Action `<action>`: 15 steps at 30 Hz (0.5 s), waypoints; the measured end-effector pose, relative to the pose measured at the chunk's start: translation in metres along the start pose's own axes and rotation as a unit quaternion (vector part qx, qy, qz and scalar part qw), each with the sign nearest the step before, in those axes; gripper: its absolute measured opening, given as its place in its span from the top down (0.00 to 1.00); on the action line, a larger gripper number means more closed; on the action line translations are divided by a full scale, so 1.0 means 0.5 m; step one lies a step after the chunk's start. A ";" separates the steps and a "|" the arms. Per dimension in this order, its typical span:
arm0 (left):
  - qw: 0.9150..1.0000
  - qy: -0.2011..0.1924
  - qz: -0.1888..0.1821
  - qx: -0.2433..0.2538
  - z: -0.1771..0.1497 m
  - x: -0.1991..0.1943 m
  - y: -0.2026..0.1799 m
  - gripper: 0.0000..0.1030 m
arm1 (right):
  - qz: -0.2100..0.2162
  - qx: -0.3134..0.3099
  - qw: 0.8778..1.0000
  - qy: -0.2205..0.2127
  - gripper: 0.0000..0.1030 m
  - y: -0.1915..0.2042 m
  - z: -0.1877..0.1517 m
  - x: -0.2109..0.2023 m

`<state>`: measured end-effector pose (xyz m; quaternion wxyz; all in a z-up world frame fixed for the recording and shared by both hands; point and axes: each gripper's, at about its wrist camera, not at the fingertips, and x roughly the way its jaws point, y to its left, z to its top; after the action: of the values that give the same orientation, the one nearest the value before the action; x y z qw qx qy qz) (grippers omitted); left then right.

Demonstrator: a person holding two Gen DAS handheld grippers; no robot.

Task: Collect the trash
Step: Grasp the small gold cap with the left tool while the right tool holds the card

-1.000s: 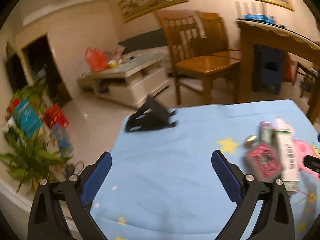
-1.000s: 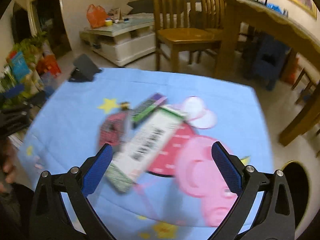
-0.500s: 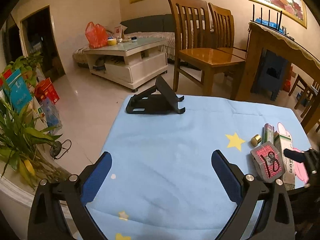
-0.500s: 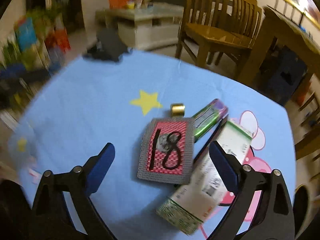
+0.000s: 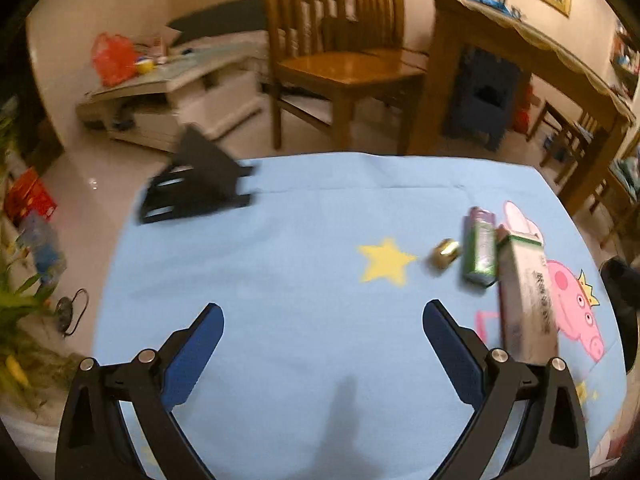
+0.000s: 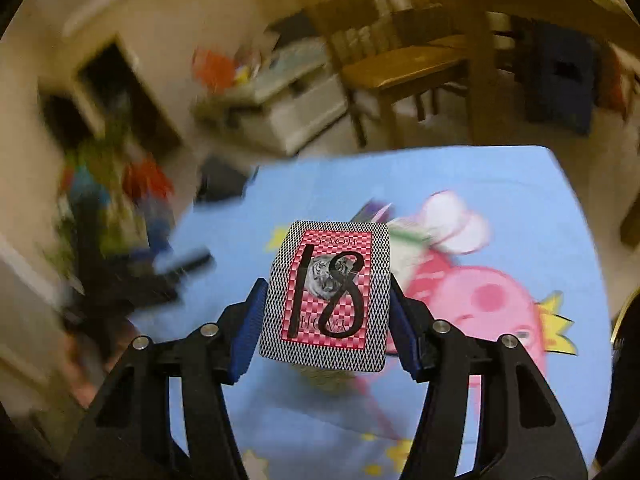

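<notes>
My right gripper (image 6: 326, 314) is shut on a red checkered card pack (image 6: 328, 296) marked "18" and holds it lifted above the blue tablecloth (image 6: 480, 200). My left gripper (image 5: 322, 330) is open and empty over the blue tablecloth (image 5: 300, 280). To its right lie a white carton (image 5: 526, 300), a green pack (image 5: 480, 250) and a small gold cap (image 5: 444, 254). The carton's near end is hidden behind my left gripper's right finger.
A black folding stand (image 5: 196, 178) sits at the cloth's far left corner. Wooden chairs (image 5: 340, 52) and a wooden table (image 5: 520, 64) stand beyond the far edge. A low white table (image 5: 176, 96) and plants (image 5: 20, 300) are on the left.
My right gripper has closed on the card pack and lifted it off the cloth. The pack is gone from beside the carton. My left gripper has shifted to the right.
</notes>
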<state>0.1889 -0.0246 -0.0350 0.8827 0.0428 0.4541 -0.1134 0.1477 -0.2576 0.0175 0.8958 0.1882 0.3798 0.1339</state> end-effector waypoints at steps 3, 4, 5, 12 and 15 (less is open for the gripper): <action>0.999 0.025 -0.010 -0.020 0.033 0.040 -0.046 0.14 | -0.006 0.045 0.999 -0.022 0.45 -0.070 0.011 -0.035; 0.999 0.036 -0.011 -0.040 0.047 0.057 -0.063 0.21 | -0.007 0.052 0.998 -0.025 0.45 -0.084 0.015 -0.044; 0.998 0.042 -0.011 -0.052 0.052 0.065 -0.072 0.25 | -0.006 0.060 0.998 -0.028 0.45 -0.098 0.018 -0.052; 0.988 0.091 -0.002 -0.128 0.073 0.136 -0.127 0.36 | 0.015 0.074 0.996 -0.048 0.45 -0.128 0.029 -0.088; 0.984 0.105 0.009 -0.147 0.081 0.148 -0.123 0.41 | 0.024 0.080 0.995 -0.054 0.45 -0.137 0.028 -0.097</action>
<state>0.2479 -0.1037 -0.0698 0.8278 -0.0713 0.5555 -0.0323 0.1318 -0.3405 0.0268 0.8936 0.2751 0.3356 0.1147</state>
